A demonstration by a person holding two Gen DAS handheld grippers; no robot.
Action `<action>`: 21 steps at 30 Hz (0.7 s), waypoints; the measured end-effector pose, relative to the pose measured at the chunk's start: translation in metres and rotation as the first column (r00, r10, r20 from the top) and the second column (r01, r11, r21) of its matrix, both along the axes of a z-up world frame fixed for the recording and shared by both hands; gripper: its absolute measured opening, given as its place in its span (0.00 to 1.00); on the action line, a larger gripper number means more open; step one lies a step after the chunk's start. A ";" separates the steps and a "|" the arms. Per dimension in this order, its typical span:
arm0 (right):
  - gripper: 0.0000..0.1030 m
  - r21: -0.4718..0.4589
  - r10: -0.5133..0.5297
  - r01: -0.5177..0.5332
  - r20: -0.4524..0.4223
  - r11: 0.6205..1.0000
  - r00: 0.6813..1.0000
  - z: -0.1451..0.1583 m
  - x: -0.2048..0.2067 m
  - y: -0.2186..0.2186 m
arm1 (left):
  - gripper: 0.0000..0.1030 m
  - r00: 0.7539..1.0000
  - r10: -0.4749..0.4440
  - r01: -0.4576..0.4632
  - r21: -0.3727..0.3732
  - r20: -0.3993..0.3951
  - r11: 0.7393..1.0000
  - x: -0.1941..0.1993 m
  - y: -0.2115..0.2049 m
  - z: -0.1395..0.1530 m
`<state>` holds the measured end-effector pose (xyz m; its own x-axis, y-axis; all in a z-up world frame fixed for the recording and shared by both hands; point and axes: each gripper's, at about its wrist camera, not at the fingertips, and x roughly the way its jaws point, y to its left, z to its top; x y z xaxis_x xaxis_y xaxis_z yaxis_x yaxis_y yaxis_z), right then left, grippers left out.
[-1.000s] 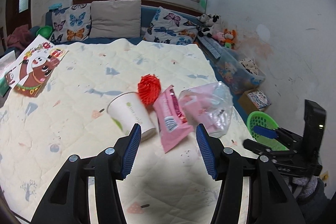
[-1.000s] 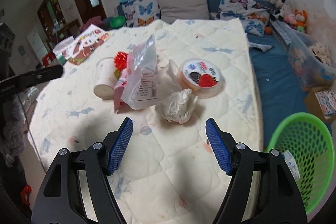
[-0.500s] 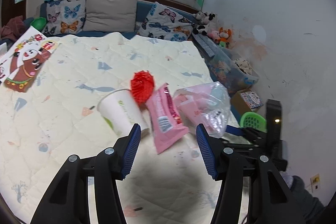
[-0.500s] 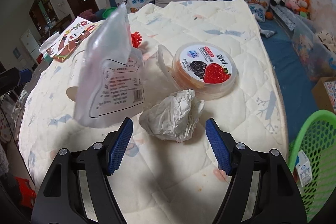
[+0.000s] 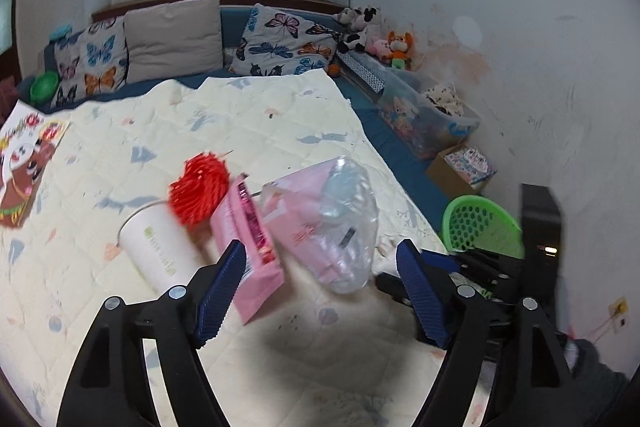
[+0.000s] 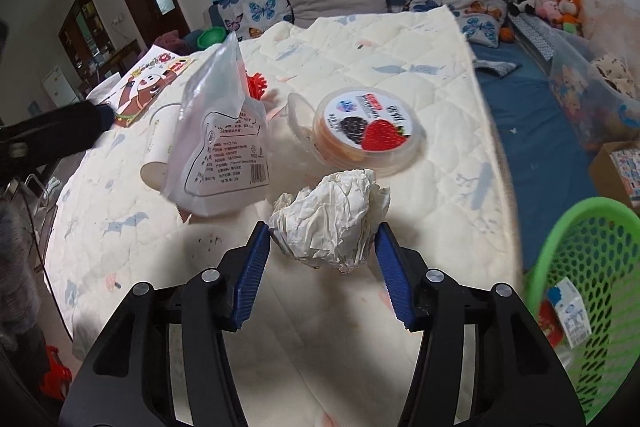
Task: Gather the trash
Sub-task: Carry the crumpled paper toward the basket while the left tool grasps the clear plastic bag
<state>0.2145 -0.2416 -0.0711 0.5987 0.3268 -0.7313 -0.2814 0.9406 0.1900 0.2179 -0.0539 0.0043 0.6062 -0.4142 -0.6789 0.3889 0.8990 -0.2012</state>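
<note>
The crumpled paper ball (image 6: 330,221) lies on the quilted bed cover (image 6: 400,75), near its front edge, and the right tongs (image 6: 322,269) have just been closing around it: both blue pads (image 6: 253,277) now touch its wrinkled sides, so I read this as a grasp just taken on the paper. Just behind it sits the round fruit tub (image 6: 370,129) with its strawberry label, and beside that the clear plastic bag (image 6: 218,143) stands half upright. Seen from the left wrist, the bag leans against a pink wrapper (image 5: 248,251), with a white paper cup (image 5: 160,247) on its side and a red spiky ball (image 5: 200,189) touching the cup's rim. The left tongs (image 5: 320,301) have just been opening and hang released, with nothing between the pads, aimed at the gap between wrapper and bag. The green basket (image 6: 584,303) stands off the bed's right side, already holding a small carton (image 6: 568,311). The risk from here is mostly the paper itself: it is light and springy, held only across its loose folds, so it may squash and slip free on the lift, or fall short on the way over the bed's edge. On the left, wide jaws coming down between two flimsy items could shove the bag or nudge the cup into rolling rather than catch either.
</note>
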 end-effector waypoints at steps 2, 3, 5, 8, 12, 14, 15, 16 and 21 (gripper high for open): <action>0.53 0.001 -0.008 0.008 0.010 1.000 1.000 0.005 -0.009 -0.008 | 0.73 1.000 -0.007 0.007 0.027 0.008 1.000 0.003 -0.010 -0.002; 0.53 0.002 -0.012 0.012 0.014 1.000 1.000 0.007 -0.012 -0.011 | 0.73 1.000 -0.010 0.010 0.046 0.015 0.999 0.005 -0.016 -0.004; 0.53 0.002 -0.021 0.021 0.021 1.000 1.000 0.011 -0.017 -0.017 | 0.73 1.000 -0.013 0.012 0.077 0.021 0.997 0.011 -0.026 -0.007; 0.53 -0.003 -0.037 0.037 0.030 0.999 0.999 0.016 -0.025 -0.028 | 0.73 1.000 -0.011 0.009 0.112 0.019 0.994 0.022 -0.036 -0.011; 0.53 -0.015 -0.064 0.065 0.042 0.998 0.997 0.020 -0.036 -0.042 | 0.69 1.000 -0.002 -0.001 0.145 0.016 0.989 0.037 -0.044 -0.018; 0.53 -0.014 -0.079 0.080 0.043 0.997 0.996 0.022 -0.041 -0.050 | 0.62 1.000 -0.002 0.000 0.159 0.011 0.987 0.041 -0.046 -0.020; 0.53 -0.013 -0.087 0.087 0.043 0.996 0.995 0.022 -0.043 -0.054 | 0.61 1.000 0.000 -0.001 0.162 0.009 0.987 0.042 -0.046 -0.022; 0.53 -0.013 -0.093 0.093 0.044 0.996 0.995 0.022 -0.044 -0.057 | 0.56 1.000 0.000 -0.001 0.165 0.006 0.986 0.043 -0.046 -0.023; 0.53 -0.017 -0.138 0.139 0.040 0.990 0.990 0.020 -0.054 -0.078 | 0.39 1.000 0.009 -0.012 0.173 0.019 0.985 0.039 -0.046 -0.023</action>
<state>0.1601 -0.3200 -0.0516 0.6649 0.2243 -0.7125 -0.1549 0.9745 0.1622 0.2567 -0.0995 -0.0188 0.6226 -0.2848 -0.7289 0.3810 0.9239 -0.0355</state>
